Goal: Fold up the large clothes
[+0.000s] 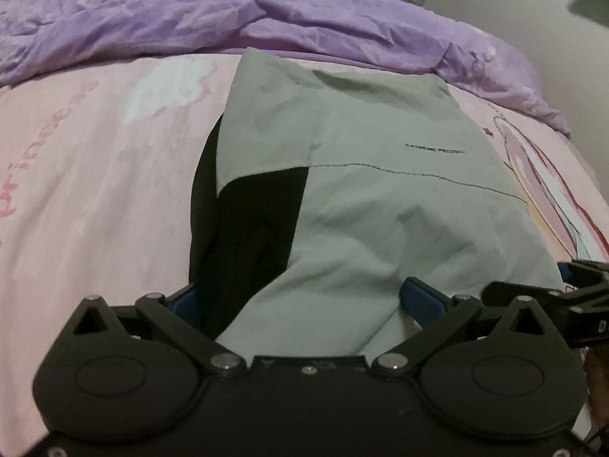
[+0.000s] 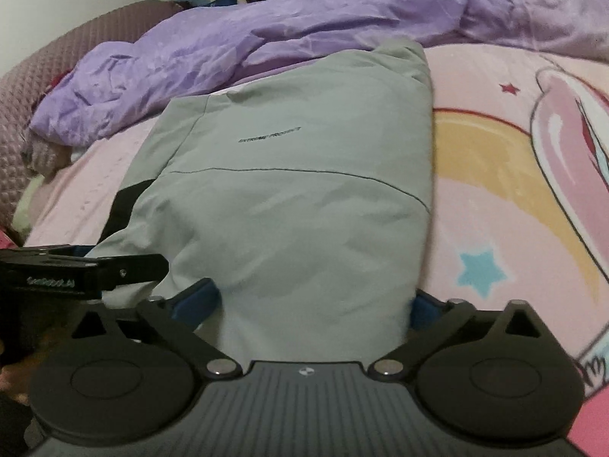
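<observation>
A grey-green jacket with black panels and small dark lettering lies partly folded on the pink bed sheet; it also shows in the right wrist view. My left gripper has its blue fingers spread wide with the jacket's near edge bunched between them. My right gripper stands the same way over the near right edge, blue fingers wide apart around the cloth. The right gripper shows at the right edge of the left wrist view, the left gripper at the left of the right wrist view.
A crumpled purple duvet lies along the far side of the bed, just beyond the jacket. The pink cartoon-print sheet spreads on both sides. A quilted headboard rises at the left. A wall stands at the right.
</observation>
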